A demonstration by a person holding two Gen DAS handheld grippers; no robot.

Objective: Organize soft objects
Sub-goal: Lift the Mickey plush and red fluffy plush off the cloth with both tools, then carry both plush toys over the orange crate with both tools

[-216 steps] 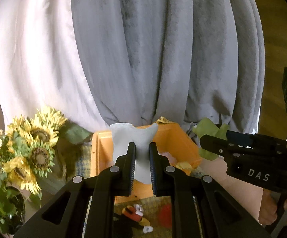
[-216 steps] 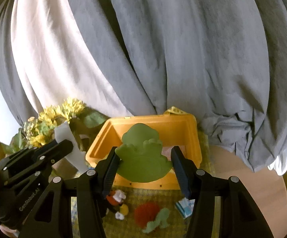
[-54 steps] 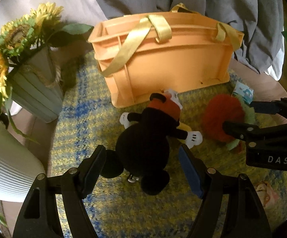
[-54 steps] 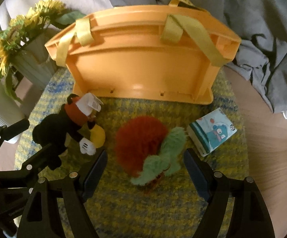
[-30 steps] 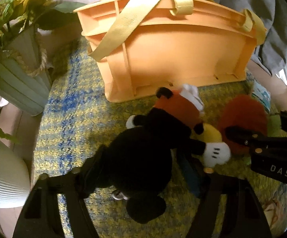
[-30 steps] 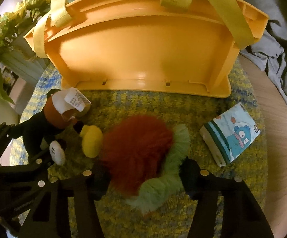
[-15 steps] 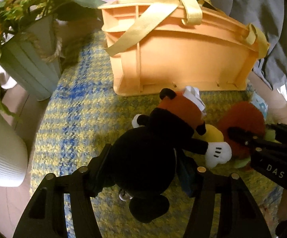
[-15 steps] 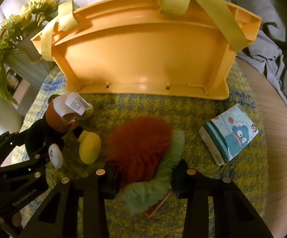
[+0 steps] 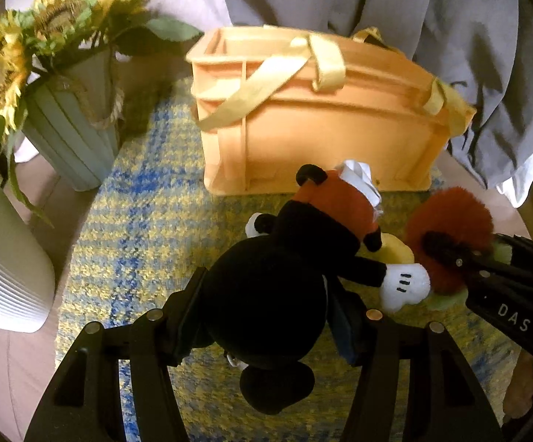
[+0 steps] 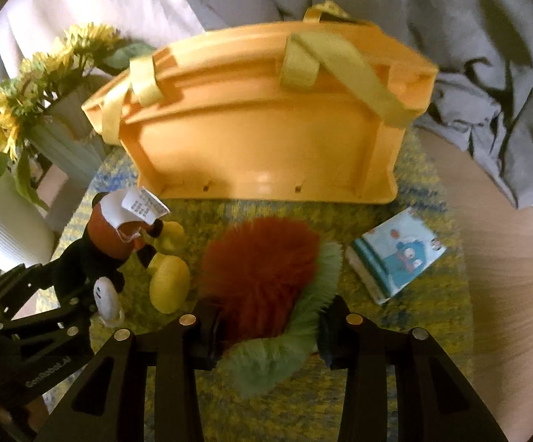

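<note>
I have both tools loaded. My left tool (image 9: 266, 316) is clamped around the black body of the mouse plush (image 9: 285, 276), fingers pressing in from either side, and the toy's long axis runs from its head near my fingers out toward 1 o'clock, red shorts and yellow shoes leading. My right tool (image 10: 266, 335) is closed narrow on the red-and-green furry plush (image 10: 263, 276), gripping it at the near end where the green fringe bunches, with the red bulk extending toward 12 o'clock. Both toys look to be just at or barely above the yellow-and-blue woven mat (image 9: 148, 228); I cannot tell whether either has fully left it. The orange basket (image 10: 266, 140) stands beyond both toys at 12 o'clock, its solid side wall facing me and its yellow straps draped over the rim, so the opening is up and behind that wall. I judge that the coming move turns on this: each toy must rise above the rim before going forward. From my left tool the basket sits slightly toward 1 o'clock; from my right it lies dead ahead and looks the closer run. A small printed tissue pack (image 10: 395, 254) lies on the mat at 2 o'clock of my right tool, untouched.
</note>
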